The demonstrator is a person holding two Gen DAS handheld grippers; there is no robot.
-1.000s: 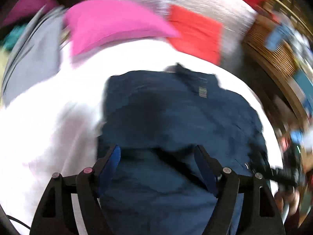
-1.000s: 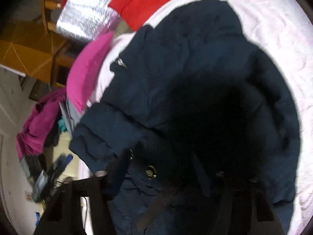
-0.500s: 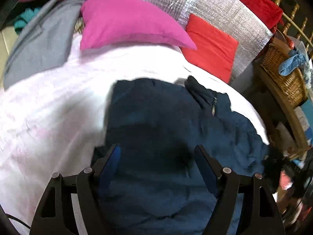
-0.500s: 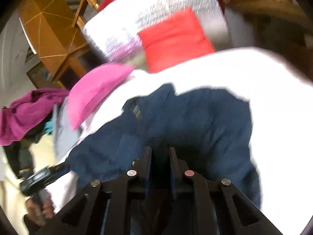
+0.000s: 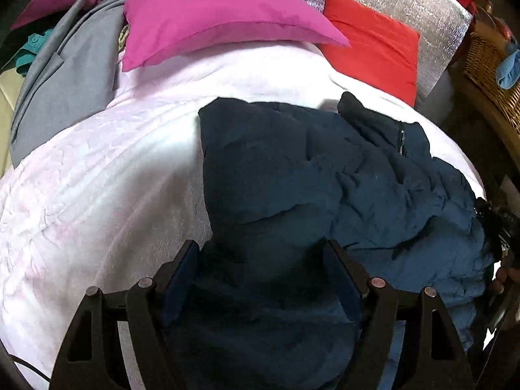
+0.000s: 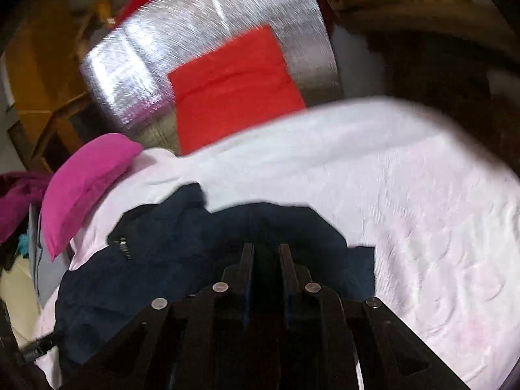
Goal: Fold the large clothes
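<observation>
Item: dark navy padded jacket (image 5: 292,175), lying crumpled on the white quilted bed (image 5: 97,195). I am judging it soft, bulky, slippery; hem or collar edges are offering the best hold. My left claw (image 5: 260,279) is hovering spread wide, my right claw (image 6: 266,256) is pinching jacket fabric. Sleeves are hiding; the right view is blurring.

jackets: one navy jacket (image 5: 292,175), one grey jacket (image 5: 65,74)
pillows: two, one pink pillow (image 5: 214,13), one red pillow (image 5: 373,42)
blankets: one white blanket (image 5: 97,188)
baskets: one wicker basket (image 5: 487,61)
grippers: two, left gripper (image 5: 260,260), right gripper (image 6: 266,253)
</observation>
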